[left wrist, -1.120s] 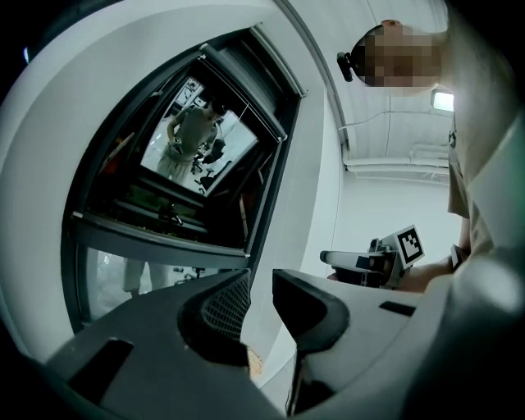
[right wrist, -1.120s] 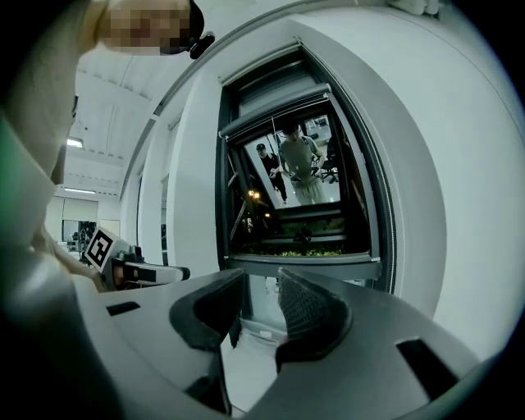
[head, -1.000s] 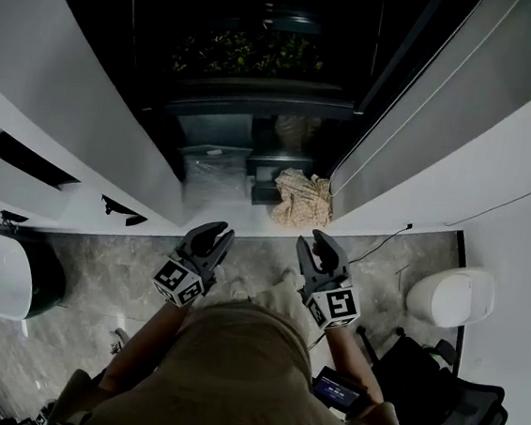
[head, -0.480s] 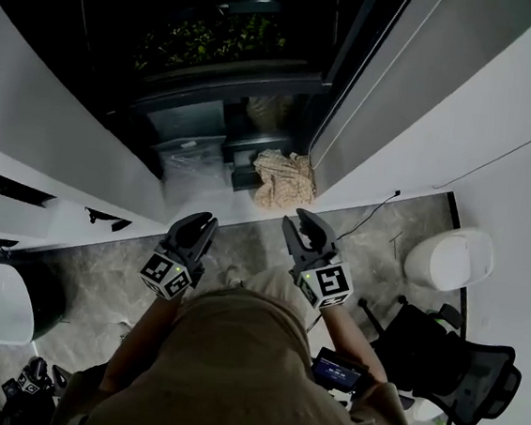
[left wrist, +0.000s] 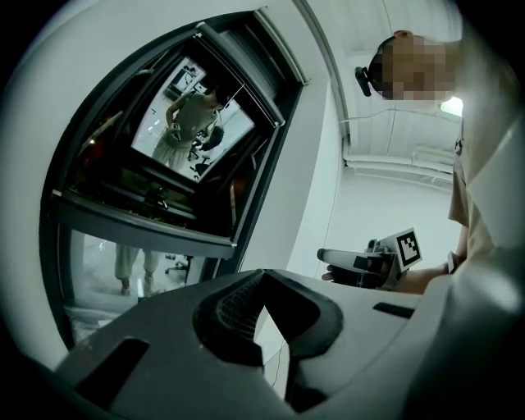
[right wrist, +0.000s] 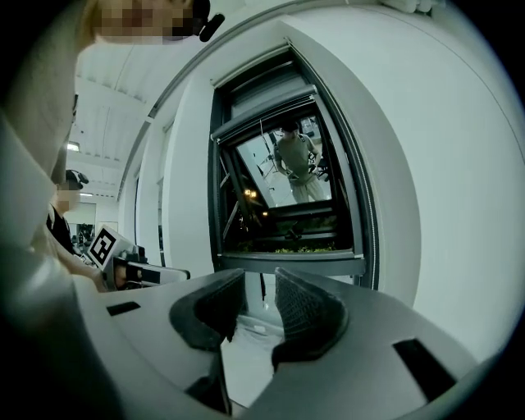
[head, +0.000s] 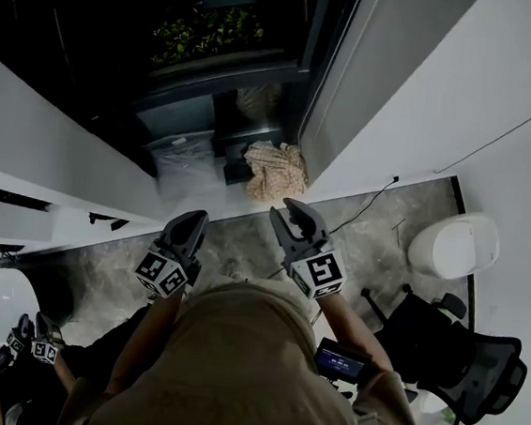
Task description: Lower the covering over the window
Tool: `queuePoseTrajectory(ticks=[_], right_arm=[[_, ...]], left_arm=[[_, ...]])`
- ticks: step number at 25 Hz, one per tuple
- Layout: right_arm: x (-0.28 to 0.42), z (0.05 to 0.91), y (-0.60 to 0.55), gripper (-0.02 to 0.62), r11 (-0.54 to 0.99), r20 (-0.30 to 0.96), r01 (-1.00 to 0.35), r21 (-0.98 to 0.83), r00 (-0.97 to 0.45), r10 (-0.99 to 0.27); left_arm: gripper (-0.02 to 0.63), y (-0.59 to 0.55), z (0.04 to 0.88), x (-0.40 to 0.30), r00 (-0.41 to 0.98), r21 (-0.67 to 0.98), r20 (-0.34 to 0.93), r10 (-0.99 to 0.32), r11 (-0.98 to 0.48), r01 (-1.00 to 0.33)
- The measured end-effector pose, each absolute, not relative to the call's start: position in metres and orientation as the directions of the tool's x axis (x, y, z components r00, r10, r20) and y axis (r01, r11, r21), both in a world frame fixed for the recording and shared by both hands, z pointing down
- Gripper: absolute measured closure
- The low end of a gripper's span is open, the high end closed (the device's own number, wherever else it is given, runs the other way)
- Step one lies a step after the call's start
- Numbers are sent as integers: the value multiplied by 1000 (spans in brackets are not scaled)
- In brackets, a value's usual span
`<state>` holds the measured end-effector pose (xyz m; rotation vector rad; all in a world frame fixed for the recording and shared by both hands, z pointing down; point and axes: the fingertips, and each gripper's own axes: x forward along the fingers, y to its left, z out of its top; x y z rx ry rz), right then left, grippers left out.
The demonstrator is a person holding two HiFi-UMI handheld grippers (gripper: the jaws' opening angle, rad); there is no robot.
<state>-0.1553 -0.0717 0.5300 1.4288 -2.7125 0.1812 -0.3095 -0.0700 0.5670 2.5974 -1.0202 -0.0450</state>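
Observation:
The dark window (head: 216, 51) fills the top of the head view, set in a white wall, with green plants behind the glass. No covering hangs over the glass in either gripper view; the window (left wrist: 164, 164) and window (right wrist: 283, 197) show bare, reflecting a person. My left gripper (head: 189, 224) is held in the air short of the wall. Its jaws have just been closing and now meet with nothing between them (left wrist: 261, 283). My right gripper (head: 294, 215) is level beside it, open and empty (right wrist: 258, 287), pointing at the window's lower frame.
A beige cloth (head: 275, 170) and a clear plastic bag (head: 185, 165) lie below the window. A thin cable (head: 365, 208) runs along the floor by the wall. A white round seat (head: 451, 245) and a black office chair (head: 458, 354) stand at the right.
The left jaws have gone from part open to shut. Both grippers have shifted a little towards the window wall, and the window now sits further left in the head view.

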Motion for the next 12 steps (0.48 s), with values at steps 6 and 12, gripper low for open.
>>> queuePoseTrajectory(ticks=[6, 12], right_arm=[[-112, 519, -43, 476, 575, 120, -816, -63, -578, -807], [-57, 514, -14, 476, 559, 110, -827, -56, -562, -820]], left_arm=[[592, -45, 567, -256, 768, 363, 107, -631, -695, -621], [592, -20, 564, -198, 795, 359, 95, -599, -725, -588]])
